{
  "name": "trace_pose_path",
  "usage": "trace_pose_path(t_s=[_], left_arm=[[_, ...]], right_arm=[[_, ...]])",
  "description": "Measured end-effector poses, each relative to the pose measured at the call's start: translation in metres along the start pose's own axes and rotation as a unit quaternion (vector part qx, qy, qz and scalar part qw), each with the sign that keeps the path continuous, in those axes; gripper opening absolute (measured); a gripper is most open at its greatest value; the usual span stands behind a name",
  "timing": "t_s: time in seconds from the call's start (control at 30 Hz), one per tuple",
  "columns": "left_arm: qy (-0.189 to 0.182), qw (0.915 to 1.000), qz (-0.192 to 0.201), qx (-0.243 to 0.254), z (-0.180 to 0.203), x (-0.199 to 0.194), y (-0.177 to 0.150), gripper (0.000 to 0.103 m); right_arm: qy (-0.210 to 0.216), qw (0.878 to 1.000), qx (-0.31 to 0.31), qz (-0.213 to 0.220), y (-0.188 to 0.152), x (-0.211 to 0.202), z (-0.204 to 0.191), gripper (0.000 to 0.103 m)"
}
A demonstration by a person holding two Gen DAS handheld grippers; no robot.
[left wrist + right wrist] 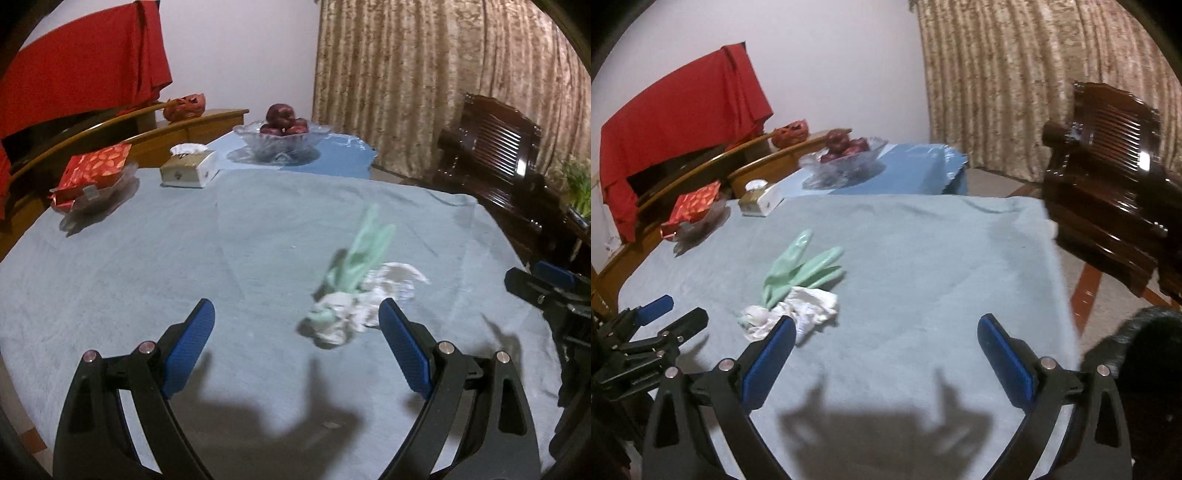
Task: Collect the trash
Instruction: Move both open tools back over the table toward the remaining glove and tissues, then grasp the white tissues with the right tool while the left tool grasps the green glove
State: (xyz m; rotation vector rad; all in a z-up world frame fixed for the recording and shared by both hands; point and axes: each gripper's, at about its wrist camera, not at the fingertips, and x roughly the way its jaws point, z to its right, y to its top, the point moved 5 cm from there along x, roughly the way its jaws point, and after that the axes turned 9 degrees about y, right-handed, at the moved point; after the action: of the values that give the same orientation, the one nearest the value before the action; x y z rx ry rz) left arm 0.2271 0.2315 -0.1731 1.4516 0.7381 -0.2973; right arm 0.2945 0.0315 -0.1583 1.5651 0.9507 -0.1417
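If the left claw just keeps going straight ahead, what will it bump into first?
Probably nothing soon. The open left claw points over bare blue tablecloth; the crumpled white paper and green glove lie off toward its right finger. Far ahead sits the tissue box, though depth is unclear.

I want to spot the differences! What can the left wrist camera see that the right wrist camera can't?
Only the left wrist view shows a green plant at its right edge. Only the right wrist view shows the bare floor past the table's edge. Both show the green glove, crumpled white paper, tissue box, bowl of red fruit, and both open hand-held grippers: left, right.
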Motion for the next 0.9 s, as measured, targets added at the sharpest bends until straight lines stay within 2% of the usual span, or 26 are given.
trace_pose_path(t_s=[0.3, 0.6, 0.77, 0.8, 0.83, 0.9], left_arm=[[0.009, 0.9998, -0.017, -0.011, -0.026, 0.036, -0.004, 0.088], [0.012, 0.999, -0.033, -0.026, -0.043, 0.053, -0.011, 0.088], [0.013, 0.9988, -0.037, -0.03, -0.046, 0.058, -0.012, 0.088], [0.013, 0.9987, -0.038, -0.03, -0.046, 0.058, -0.012, 0.088], [0.012, 0.9987, -0.039, -0.03, -0.045, 0.059, -0.012, 0.088], [0.011, 0.9987, -0.04, -0.029, -0.043, 0.058, -0.012, 0.088]], right_arm=[[0.024, 0.999, -0.021, -0.039, -0.003, 0.067, -0.031, 0.097], [0.039, 0.996, -0.032, -0.08, -0.013, 0.11, -0.045, 0.096], [0.069, 0.992, -0.032, -0.101, -0.018, 0.117, -0.047, 0.078], [0.075, 0.992, -0.033, -0.1, -0.018, 0.116, -0.048, 0.07], [0.085, 0.99, -0.037, -0.103, -0.02, 0.115, -0.05, 0.056], [0.099, 0.988, -0.041, -0.11, -0.023, 0.115, -0.053, 0.041]])
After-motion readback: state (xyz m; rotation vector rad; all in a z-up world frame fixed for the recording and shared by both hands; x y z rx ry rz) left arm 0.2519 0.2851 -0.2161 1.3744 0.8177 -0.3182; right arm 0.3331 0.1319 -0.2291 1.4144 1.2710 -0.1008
